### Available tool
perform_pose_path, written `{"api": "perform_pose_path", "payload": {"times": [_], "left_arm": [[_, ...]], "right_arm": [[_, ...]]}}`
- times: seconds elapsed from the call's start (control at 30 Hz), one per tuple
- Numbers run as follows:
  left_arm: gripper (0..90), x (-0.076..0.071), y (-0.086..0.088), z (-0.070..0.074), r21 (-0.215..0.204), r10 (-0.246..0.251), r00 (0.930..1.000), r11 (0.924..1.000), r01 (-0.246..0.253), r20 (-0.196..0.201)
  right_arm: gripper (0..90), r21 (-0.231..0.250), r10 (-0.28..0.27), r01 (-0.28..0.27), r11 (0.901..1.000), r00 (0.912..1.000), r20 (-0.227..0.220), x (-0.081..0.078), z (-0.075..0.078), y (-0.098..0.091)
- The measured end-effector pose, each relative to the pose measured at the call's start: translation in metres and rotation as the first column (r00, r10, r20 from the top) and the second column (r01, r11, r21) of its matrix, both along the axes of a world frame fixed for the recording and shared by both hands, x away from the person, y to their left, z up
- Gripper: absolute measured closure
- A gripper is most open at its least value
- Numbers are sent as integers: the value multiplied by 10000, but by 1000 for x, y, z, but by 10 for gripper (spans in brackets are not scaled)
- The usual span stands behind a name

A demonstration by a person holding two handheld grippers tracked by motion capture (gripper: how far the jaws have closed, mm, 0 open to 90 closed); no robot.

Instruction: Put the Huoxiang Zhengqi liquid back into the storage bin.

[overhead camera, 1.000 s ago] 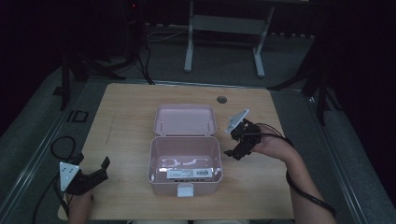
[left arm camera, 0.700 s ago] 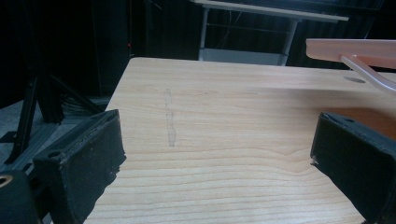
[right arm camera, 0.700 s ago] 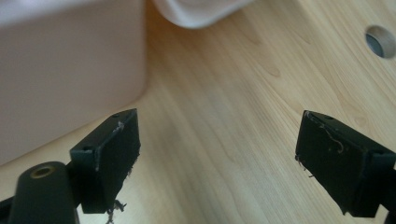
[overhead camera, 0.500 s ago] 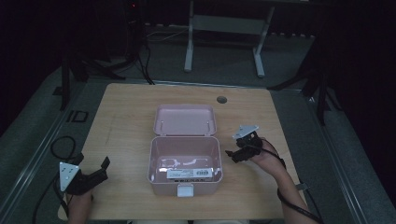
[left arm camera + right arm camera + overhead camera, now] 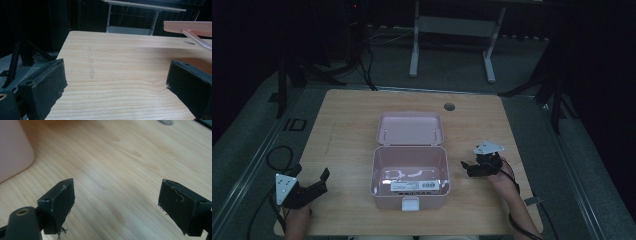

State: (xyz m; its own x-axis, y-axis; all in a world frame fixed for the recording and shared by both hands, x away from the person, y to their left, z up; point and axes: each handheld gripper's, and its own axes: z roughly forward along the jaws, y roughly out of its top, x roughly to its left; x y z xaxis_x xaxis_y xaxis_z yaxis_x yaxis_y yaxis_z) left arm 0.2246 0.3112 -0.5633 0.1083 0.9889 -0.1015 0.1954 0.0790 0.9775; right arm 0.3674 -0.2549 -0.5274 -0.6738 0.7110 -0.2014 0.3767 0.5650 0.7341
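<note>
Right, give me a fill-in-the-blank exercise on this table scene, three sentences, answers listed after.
1. The pink box at the middle of the wooden table has its lid ____.
2. The right gripper has its jaws ____, with bare wood between them.
3. The left gripper sits near the table's front ____ corner.

Missing words: open; open; left

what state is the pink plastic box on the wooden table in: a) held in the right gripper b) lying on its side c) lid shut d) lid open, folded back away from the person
d: in the high view the pink plastic box sits upright with its lid folded back, neither gripper touching it.
</note>
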Motion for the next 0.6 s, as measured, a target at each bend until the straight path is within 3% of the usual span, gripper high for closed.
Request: {"api": "perform_pose_path", "payload": {"times": [0.17,0.37,0.5,0.6], "left_arm": [[29,0,0,0,43,0,10000,10000,0,-25],[29,0,0,0,15,10,10000,10000,-10,-16],[29,0,0,0,29,4,10000,10000,-4,-19],[29,0,0,0,8,6,10000,10000,-6,-13]], "right_arm": [[133,319,-414,412,9986,9991,54,-4,-2,-15],[133,884,-1234,1202,9888,9918,324,-10,-2,-29],[133,1402,-1631,1582,9774,9863,240,-13,-3,-40],[133,1783,-2098,2025,9629,9775,232,-16,-5,-48]]}}
